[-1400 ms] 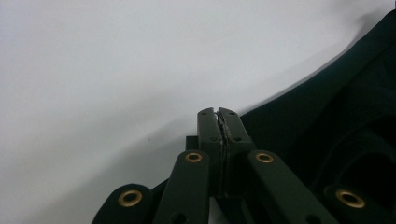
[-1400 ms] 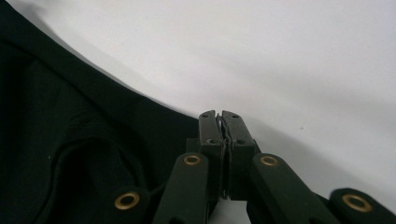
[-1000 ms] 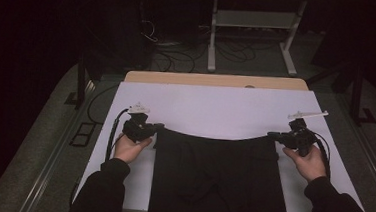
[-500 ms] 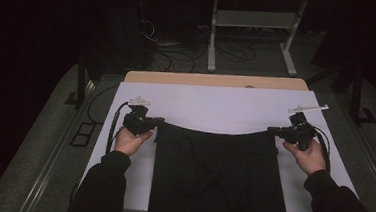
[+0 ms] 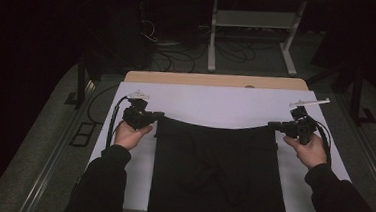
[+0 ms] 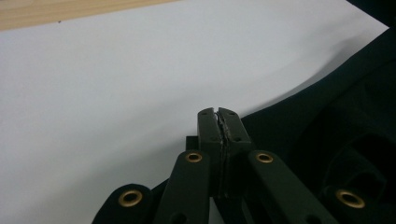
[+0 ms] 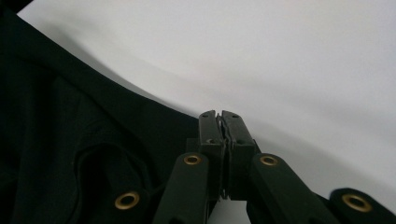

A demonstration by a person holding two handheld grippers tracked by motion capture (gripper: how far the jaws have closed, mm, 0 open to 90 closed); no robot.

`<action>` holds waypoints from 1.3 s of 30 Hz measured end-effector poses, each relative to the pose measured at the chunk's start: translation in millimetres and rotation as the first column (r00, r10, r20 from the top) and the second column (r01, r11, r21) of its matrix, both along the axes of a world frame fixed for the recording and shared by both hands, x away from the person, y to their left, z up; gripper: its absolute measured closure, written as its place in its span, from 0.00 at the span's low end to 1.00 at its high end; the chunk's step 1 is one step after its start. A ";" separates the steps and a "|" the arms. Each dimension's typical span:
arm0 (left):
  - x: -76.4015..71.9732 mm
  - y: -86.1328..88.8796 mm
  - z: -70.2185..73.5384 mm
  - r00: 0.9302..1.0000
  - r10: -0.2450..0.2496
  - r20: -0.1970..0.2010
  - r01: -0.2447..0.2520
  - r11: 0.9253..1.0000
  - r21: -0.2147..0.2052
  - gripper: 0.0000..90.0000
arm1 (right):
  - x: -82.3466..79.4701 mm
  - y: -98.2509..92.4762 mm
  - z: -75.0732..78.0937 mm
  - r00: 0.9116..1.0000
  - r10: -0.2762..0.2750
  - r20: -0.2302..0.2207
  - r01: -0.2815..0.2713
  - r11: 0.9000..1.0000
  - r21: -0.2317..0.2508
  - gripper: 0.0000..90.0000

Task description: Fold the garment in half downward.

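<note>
Currently left hand-held gripper clamped shut on black cloth corner at its 3 o'clock; right hand-held gripper likewise, cloth at 9 o'clock; edge taut between above worktop.

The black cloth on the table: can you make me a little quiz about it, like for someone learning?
1. True or false: the black cloth lies on a white sheet.
2. Which corners does the person hold: A) the near ones, B) the far ones?
3. Fill in: the left gripper and the right gripper are both ____ on the cloth.

Key: 1 true; 2 B; 3 shut.
</note>
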State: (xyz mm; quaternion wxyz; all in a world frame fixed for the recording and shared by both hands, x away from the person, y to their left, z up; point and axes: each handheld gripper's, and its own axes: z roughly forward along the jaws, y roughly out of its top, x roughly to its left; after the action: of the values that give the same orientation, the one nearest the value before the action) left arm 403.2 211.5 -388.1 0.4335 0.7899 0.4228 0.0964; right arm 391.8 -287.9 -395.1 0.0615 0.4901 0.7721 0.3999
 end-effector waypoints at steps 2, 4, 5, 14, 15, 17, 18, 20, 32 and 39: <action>2.6 0.9 1.8 1.000 0.002 -0.001 -0.002 1.000 -0.006 0.98 | 2.6 -0.8 0.7 1.000 -0.003 0.002 0.003 1.000 0.009 0.96; 5.2 1.5 4.0 1.000 0.001 -0.001 -0.001 1.000 -0.009 0.98 | 5.1 -1.7 1.4 1.000 -0.005 0.004 0.005 1.000 0.016 0.96; 6.5 1.5 5.1 1.000 0.000 0.000 0.000 1.000 -0.009 0.98 | 6.3 -1.8 2.0 1.000 -0.008 0.003 0.008 1.000 0.019 0.96; 19.0 0.0 19.8 1.000 0.005 0.020 -0.006 1.000 0.021 0.98 | 17.8 -2.3 14.0 1.000 -0.015 -0.005 0.015 1.000 0.012 0.96; 20.3 -0.4 21.6 1.000 0.005 0.023 -0.005 1.000 0.025 0.98 | 18.9 -2.3 15.9 1.000 -0.015 -0.005 0.016 1.000 0.016 0.96; 23.1 -1.1 24.8 1.000 0.005 0.027 -0.006 0.999 0.032 0.98 | 21.7 -1.9 18.6 1.000 -0.017 -0.004 0.017 1.000 0.019 0.96; 24.7 -1.3 26.8 1.000 0.006 0.029 -0.007 0.999 0.034 0.98 | 23.2 -1.9 19.7 1.000 -0.019 -0.002 0.019 1.000 0.016 0.96; 27.8 -1.5 31.3 0.999 0.006 0.033 -0.008 0.999 0.037 0.98 | 26.7 -2.8 22.2 1.000 -0.028 -0.004 0.029 0.999 0.023 0.96; 42.0 4.0 48.0 0.998 0.027 0.053 -0.029 0.999 0.035 0.98 | 44.4 -8.5 35.0 0.998 -0.058 -0.006 0.058 0.997 0.055 0.96; 48.3 0.7 48.2 0.997 0.042 0.063 -0.044 0.999 0.028 0.98 | 53.5 -5.1 43.4 0.998 -0.065 0.012 0.065 0.997 0.042 0.96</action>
State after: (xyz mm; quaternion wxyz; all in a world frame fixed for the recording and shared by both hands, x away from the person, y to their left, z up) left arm 451.5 212.2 -339.9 0.4327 0.7835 0.4246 0.1365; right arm 445.3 -292.9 -351.7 0.0694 0.5136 0.7468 0.4168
